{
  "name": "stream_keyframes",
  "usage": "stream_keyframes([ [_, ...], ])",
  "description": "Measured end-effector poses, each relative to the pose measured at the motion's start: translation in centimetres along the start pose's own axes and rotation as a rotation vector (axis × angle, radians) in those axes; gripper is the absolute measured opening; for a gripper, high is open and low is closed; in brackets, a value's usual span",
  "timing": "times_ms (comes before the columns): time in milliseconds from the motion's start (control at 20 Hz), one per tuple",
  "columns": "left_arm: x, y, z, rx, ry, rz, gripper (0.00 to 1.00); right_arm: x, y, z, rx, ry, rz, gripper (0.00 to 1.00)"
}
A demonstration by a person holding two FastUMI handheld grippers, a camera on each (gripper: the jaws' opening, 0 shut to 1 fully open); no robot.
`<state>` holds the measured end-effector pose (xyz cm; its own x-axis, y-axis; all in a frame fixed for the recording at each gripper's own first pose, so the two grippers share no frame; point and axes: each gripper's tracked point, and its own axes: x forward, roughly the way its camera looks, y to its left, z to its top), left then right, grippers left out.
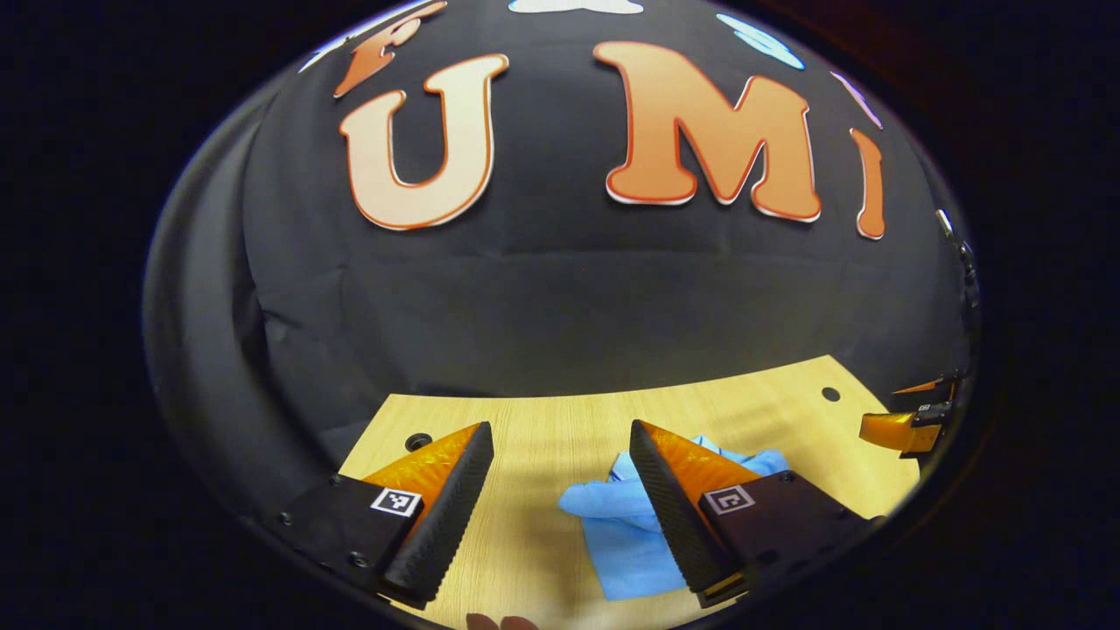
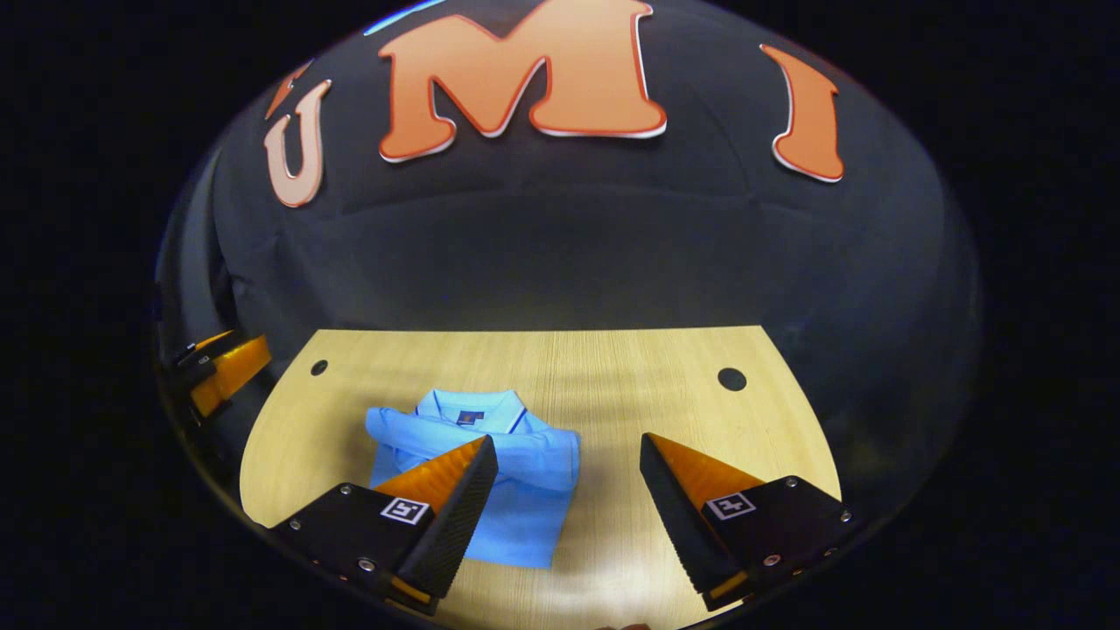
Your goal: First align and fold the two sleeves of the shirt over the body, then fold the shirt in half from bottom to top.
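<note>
A light blue polo shirt (image 2: pixel 525 512) lies flat on the wooden table (image 2: pixel 612 385), collar (image 2: pixel 472 409) toward the booth wall. Both sleeves (image 2: pixel 542 459) are folded across its chest. My right gripper (image 2: pixel 569 440) hovers open above the table to the shirt's right, and its left finger covers part of the body. In the left gripper view the shirt (image 1: pixel 612 542) looks bunched, partly hidden behind the right finger. My left gripper (image 1: pixel 560 429) is open with nothing between its fingers, on the shirt's left.
Round holes (image 2: pixel 731 379) (image 2: pixel 319 367) sit near the table's far corners. The black cloth wall rises just behind the far edge. The left gripper (image 2: pixel 219 367) shows at the left rim, and the right gripper (image 1: pixel 910 424) at the right rim.
</note>
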<state>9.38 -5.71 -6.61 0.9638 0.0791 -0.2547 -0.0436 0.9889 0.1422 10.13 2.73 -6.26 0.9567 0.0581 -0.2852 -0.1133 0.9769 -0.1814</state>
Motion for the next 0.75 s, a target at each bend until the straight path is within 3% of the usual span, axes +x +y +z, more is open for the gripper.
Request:
stream_keyframes([
  [400, -9.2, 1.5, -2.8, -0.029, -0.087, 0.045, 1.00, -8.6, -1.2, -3.5, 0.095, -0.132, 0.012, 0.99],
  [750, -11.0, 2.2, -3.8, -0.048, -0.077, 0.083, 1.00, -9.6, -2.8, -5.1, 0.097, -0.132, 0.019, 0.99],
])
